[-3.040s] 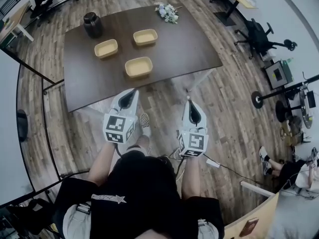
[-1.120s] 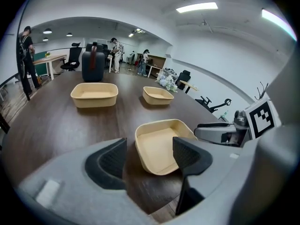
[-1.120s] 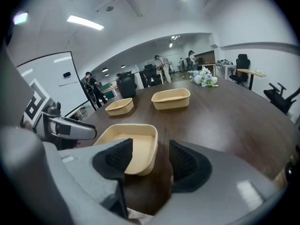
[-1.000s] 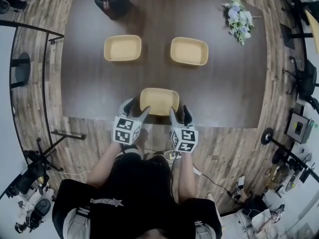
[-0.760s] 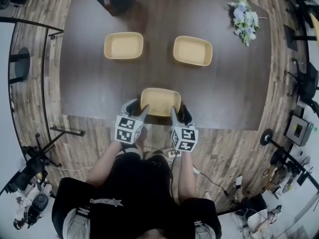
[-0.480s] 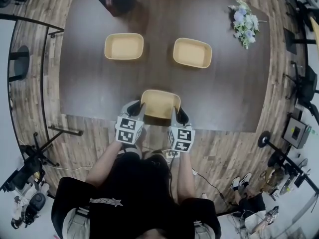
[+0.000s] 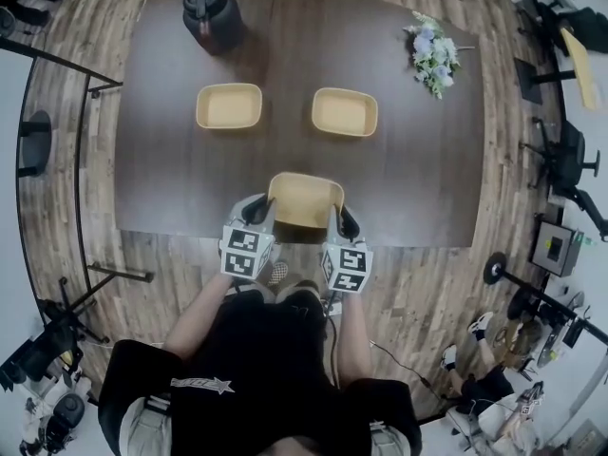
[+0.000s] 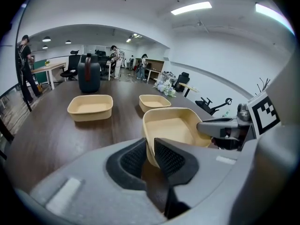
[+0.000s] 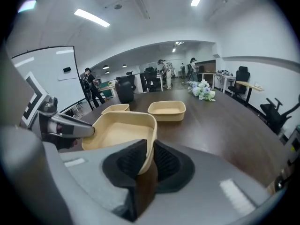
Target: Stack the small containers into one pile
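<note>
At the near edge of the worktop (image 7: 418,169), the left claw (image 7: 255,207) and the right claw (image 7: 342,218) have just been closing and are now clenched on the near container (image 7: 306,200). The left claw grips its left end wall and the right claw its right, so its long axis runs left to right between them. Farther off, well apart from it, sit the far-left container (image 7: 229,106) and the far-right container (image 7: 344,112) (both lying the same way); the far-right one lies more nearly straight ahead, so it looks the shorter carry.
</note>
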The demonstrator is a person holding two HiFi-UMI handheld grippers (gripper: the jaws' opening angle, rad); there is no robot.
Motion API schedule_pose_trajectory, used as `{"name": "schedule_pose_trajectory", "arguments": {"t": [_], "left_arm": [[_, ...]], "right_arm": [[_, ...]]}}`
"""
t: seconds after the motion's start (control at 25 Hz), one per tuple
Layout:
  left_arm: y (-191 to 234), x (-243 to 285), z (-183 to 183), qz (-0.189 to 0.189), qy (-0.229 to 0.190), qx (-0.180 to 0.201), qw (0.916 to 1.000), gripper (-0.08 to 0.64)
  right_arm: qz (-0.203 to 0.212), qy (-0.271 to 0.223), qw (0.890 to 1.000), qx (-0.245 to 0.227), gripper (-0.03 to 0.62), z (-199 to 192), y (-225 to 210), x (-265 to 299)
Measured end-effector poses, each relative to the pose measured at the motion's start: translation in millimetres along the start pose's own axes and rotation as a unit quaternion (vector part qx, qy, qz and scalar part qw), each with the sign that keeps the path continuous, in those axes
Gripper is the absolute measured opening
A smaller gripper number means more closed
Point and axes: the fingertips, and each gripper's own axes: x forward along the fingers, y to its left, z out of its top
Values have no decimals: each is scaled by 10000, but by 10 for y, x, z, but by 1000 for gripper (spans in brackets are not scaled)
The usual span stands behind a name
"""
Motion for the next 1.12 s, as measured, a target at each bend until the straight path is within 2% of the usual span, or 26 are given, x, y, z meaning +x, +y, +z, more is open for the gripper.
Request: {"name": "schedule_pose_trajectory", "arguments": {"t": [0.24,0.52,0.8,1.12], "left_arm": [[-265,-134,381,-37,-382,116,9992,58],[-510,-127,823,48,-742,272,9969,57],[-518,114,1331,328,-971,221,9945,51],[-387,519,1779,619,-985,86,9932,49]], "right_arm": [[-222,-340,9992,-7,46,340,-185,-290],[-261,-692,9972,-99,43,755,-467,-428],[-18,-822,9966,-73,43,1178,-760,-176],[259,-763,9967,-98,43,1596,-1041,297]]}}
